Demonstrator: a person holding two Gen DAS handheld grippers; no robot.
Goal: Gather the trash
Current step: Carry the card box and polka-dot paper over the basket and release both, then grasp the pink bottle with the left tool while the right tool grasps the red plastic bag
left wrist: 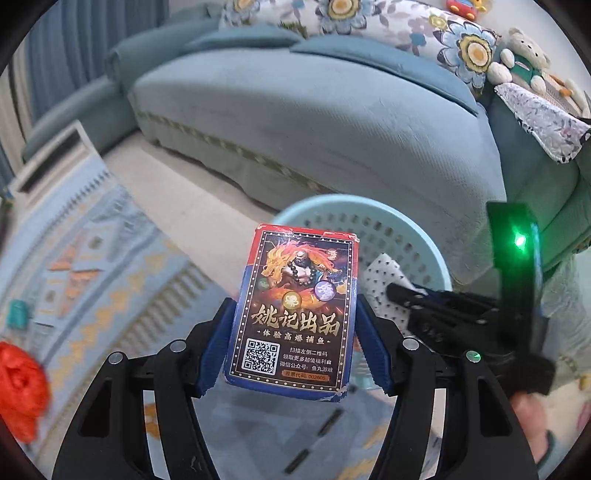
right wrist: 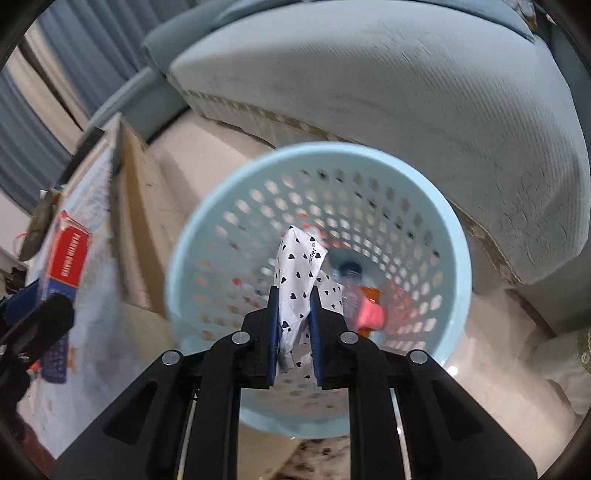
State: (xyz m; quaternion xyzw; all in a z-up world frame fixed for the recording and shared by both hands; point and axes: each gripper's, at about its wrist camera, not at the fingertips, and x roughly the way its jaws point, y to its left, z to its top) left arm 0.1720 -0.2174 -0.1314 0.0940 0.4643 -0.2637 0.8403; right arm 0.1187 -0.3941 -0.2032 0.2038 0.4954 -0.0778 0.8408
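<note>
Your right gripper, pads pinched on the heart-print wrapper, already hangs over the mouth of the blue basket, while your left gripper, clamped on the upright card box, sits short of the rim with the basket ahead and to its right.

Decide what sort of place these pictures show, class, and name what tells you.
Most likely a home living room: a blue sofa with floral cushions and a teddy bear, a patterned rug on the floor, and a basket beside the sofa.
</note>
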